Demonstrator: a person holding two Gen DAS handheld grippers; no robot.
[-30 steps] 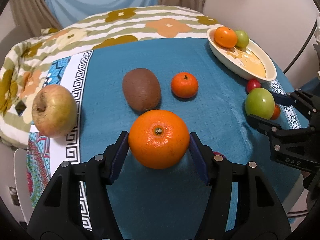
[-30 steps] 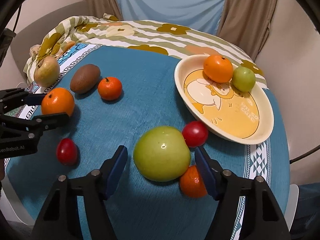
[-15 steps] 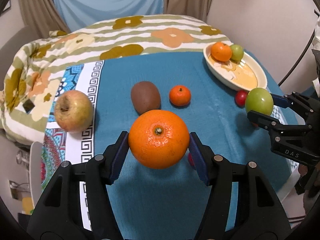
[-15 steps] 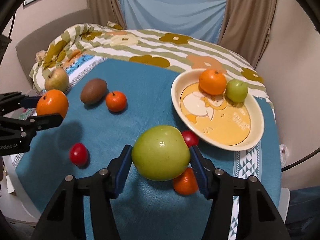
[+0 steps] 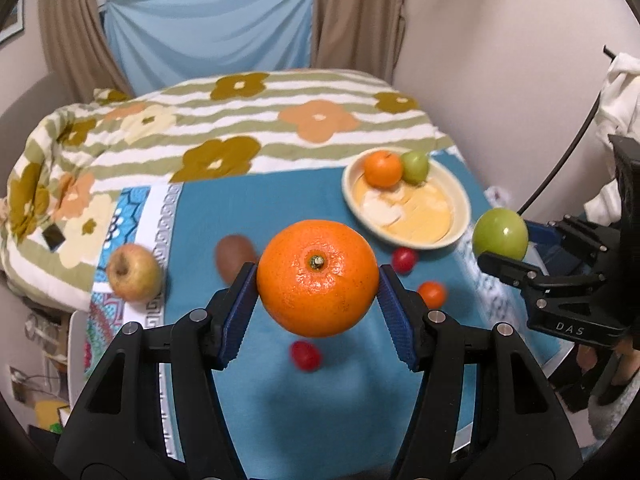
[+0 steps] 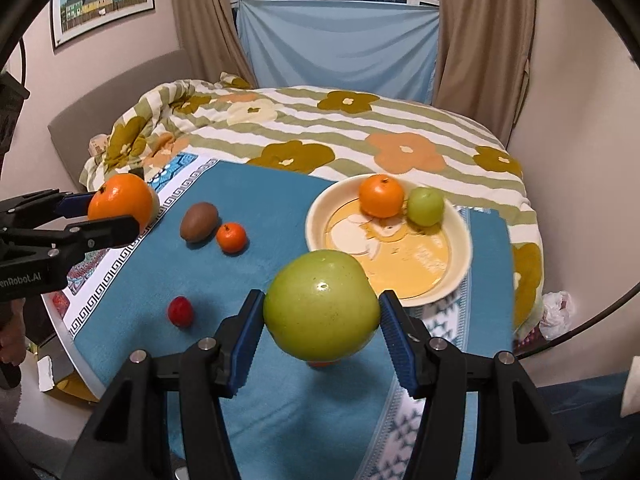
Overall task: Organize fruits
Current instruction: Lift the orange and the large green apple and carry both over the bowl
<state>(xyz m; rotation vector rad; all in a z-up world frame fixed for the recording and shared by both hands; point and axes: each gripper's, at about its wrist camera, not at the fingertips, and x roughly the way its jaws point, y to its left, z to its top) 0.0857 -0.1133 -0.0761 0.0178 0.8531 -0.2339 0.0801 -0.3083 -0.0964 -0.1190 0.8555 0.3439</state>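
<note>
My left gripper (image 5: 318,280) is shut on a large orange (image 5: 317,278), held in the air above the blue cloth. My right gripper (image 6: 322,316) is shut on a big green apple (image 6: 322,310), also lifted clear of the table. Each gripper shows in the other's view: the right gripper (image 5: 516,248) with the green apple (image 5: 499,233), the left gripper (image 6: 96,214) with the orange (image 6: 120,200). The cream plate (image 6: 320,216) at the back right holds an orange (image 6: 381,195) and a small green apple (image 6: 426,206).
On the blue cloth (image 6: 260,200) lie a kiwi (image 6: 199,222), a small mandarin (image 6: 231,237) and a red tomato (image 6: 181,311). A yellowish apple (image 5: 134,272), another tomato (image 5: 405,259) and a second mandarin (image 5: 431,294) lie there too. A flowered blanket (image 6: 360,128) covers the far side.
Both grippers have risen with their fruit, so the table looks farther away. The green apple has left the tomato and mandarin it lay beside.
</note>
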